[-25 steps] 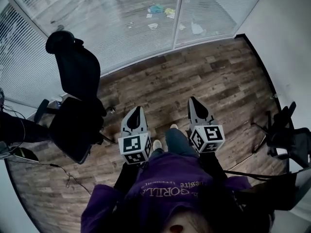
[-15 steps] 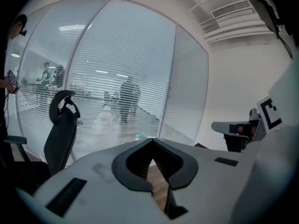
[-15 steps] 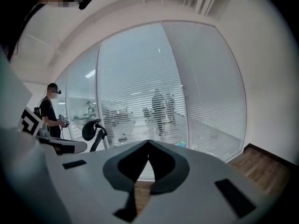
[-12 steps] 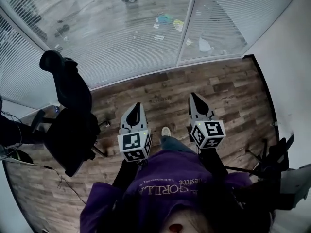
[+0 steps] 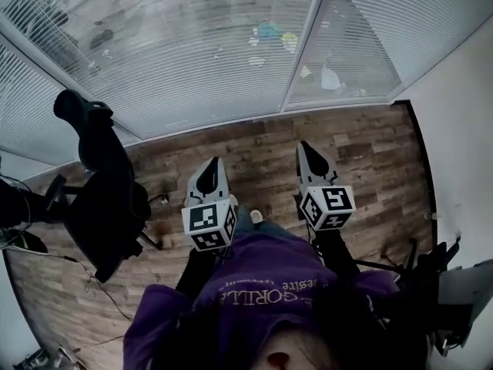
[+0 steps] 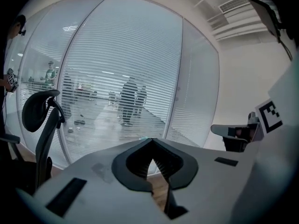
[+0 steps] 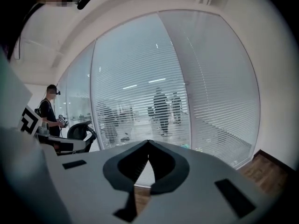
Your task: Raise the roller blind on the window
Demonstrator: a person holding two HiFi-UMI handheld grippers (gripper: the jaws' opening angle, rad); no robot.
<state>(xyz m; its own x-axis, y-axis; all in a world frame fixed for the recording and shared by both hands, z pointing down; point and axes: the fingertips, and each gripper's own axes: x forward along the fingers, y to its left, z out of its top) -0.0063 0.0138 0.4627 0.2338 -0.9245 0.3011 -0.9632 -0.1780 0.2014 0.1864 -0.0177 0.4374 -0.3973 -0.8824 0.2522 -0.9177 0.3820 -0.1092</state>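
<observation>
Office chair: black, high-backed [image 5: 100,199], on the wood floor [image 5: 362,153] at the far left, near the glass and just beside the left tongs' path.
Left tongs: the left gripper [image 5: 210,174] is held out in front of the body and points at the window; its jaws are closed tip to tip with nothing between them.
Blind: the blind [image 5: 192,60] is fully down over the glass panels straight ahead, slats reaching to the floor line. It is well apart from both tongs. No cord or chain can be made out in any view.
Right tongs: the right gripper [image 5: 310,156] is level with the left one, also aimed at the window; its jaws are pressed together and empty.
Second chair: a dark chair frame [image 5: 431,268] stands at the far right, close to the white wall [image 5: 462,91].
Risk: with the pull cord unseen, a grab could land on the slats and bend them. Both jaws must open first, or they will only push the cord aside. The left chair could catch an elbow or foot near the glass.
Containers: none to be seen, so no contents to report.
</observation>
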